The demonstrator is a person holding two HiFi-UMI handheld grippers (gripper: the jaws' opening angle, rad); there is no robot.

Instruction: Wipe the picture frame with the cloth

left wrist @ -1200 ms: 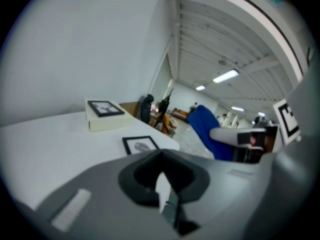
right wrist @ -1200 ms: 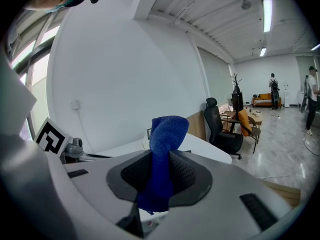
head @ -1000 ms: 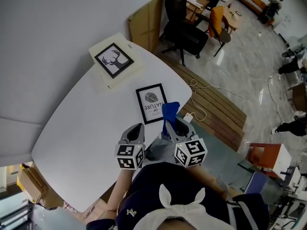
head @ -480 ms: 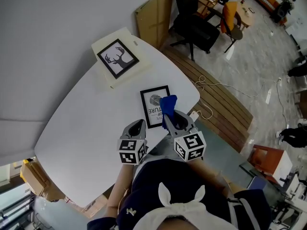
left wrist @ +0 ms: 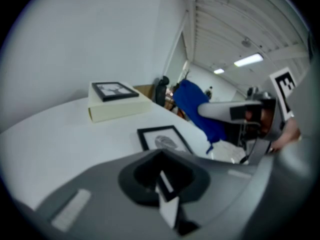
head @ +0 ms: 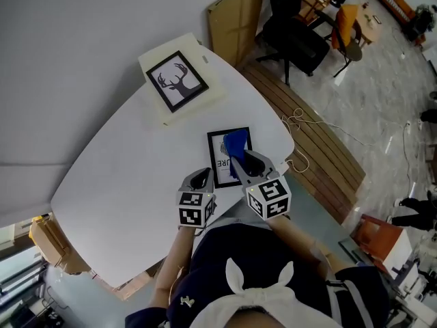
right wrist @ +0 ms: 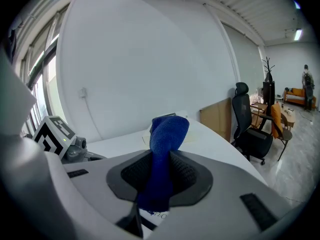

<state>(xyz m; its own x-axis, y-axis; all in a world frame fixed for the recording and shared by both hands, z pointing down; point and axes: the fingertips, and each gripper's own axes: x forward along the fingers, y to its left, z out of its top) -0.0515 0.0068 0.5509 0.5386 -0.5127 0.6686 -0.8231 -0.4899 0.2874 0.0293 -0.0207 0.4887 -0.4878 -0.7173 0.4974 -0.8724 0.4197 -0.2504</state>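
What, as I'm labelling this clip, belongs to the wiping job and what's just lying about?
Job: cloth, frame, right tool holding the cloth.
Lying about: deer picture, box under it, chair, cardboard, cable.

frame on table near front edge; cloth over it; box behind, left.

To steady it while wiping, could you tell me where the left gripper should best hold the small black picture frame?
Probably its left edge, approached low from the left: the picture frame lies flat on the table, so only the thin rim is pinchable, and the cloth is over its right side.
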